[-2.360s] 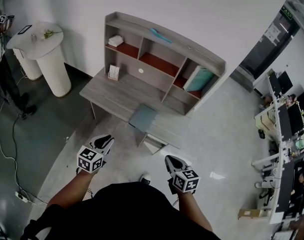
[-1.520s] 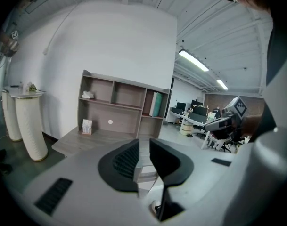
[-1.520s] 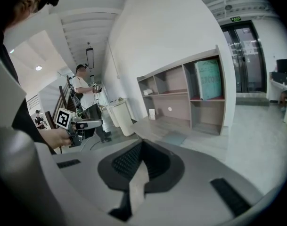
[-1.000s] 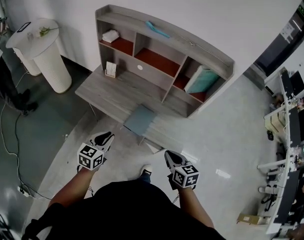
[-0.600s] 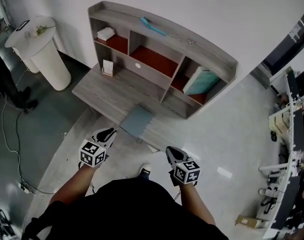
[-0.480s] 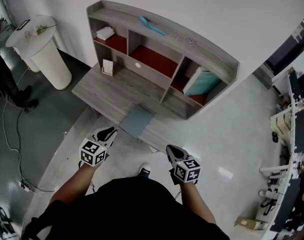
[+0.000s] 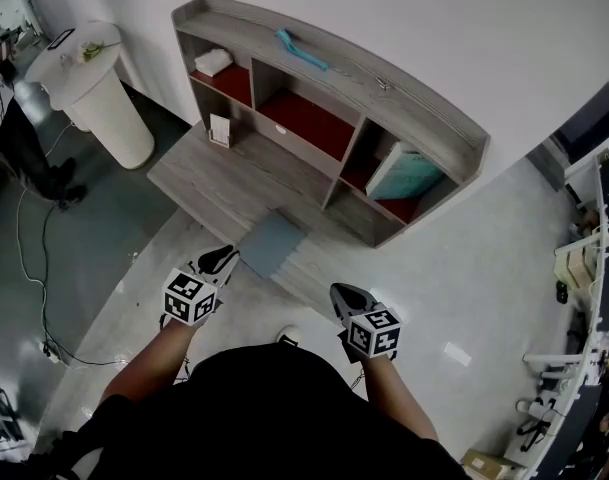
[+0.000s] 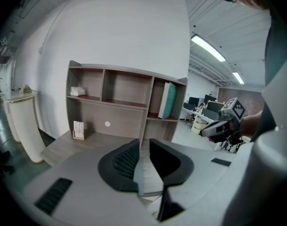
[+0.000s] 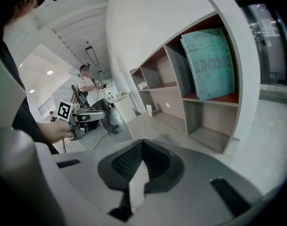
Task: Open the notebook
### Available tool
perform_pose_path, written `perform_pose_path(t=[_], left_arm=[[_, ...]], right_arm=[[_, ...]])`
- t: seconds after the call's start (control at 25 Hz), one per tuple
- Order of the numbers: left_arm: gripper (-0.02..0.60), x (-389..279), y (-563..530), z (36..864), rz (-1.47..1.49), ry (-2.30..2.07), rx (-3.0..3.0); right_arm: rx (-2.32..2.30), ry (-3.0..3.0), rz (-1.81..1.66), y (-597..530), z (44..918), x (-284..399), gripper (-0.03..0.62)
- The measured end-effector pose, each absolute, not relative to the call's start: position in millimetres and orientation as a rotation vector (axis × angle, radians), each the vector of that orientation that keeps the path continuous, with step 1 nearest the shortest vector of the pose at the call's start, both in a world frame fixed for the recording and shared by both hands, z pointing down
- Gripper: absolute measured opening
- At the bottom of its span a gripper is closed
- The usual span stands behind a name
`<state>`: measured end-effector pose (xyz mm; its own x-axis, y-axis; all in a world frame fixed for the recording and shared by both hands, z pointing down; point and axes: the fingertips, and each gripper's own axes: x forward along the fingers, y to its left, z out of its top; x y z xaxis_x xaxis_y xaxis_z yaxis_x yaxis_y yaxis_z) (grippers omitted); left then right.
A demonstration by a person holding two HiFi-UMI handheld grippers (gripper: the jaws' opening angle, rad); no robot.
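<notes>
The notebook (image 7: 270, 245) is a closed grey-blue book. It lies flat near the front edge of the grey wooden desk (image 7: 209, 176). In the head view my left gripper (image 7: 218, 259) hovers just off the notebook's near left corner, apart from it. Its jaws stand a narrow gap apart with nothing between them, as the left gripper view (image 8: 144, 143) shows. My right gripper (image 7: 345, 296) hangs over the floor to the right of the notebook, short of the desk. In the right gripper view (image 9: 142, 143) its tips meet and hold nothing.
A shelf unit (image 7: 384, 98) stands on the desk's back and holds a leaning teal book (image 7: 409, 176), a white folded cloth (image 7: 214, 61) and a small card (image 7: 220, 128). A white pedestal table (image 7: 96, 93) stands at left, cables (image 7: 32, 268) run on the floor, and a person (image 9: 89, 89) stands farther off.
The desk and notebook have come nearer in the head view. Both grippers have moved forward toward the desk, the left one up to the notebook's near corner. Jaws look unchanged.
</notes>
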<state>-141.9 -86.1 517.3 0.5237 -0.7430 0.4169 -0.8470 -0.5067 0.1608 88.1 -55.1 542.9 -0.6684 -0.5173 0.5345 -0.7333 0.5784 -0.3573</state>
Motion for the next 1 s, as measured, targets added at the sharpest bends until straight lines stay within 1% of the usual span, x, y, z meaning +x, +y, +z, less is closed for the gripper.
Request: perform_pose_path(t=[0.64,1.0], left_arm=[[0.074,-96.0,-111.4,515.9,0.468,-1.349,2.4],[0.074,-93.8,-124.0,517.3,0.474,-1.346,2.403]], right_arm=[[0.956,-2.476,0.809,-92.3,550.2,126.9,0.002],[0.961,-2.468,0.811,-105.5,553.5,128.1,0.002]])
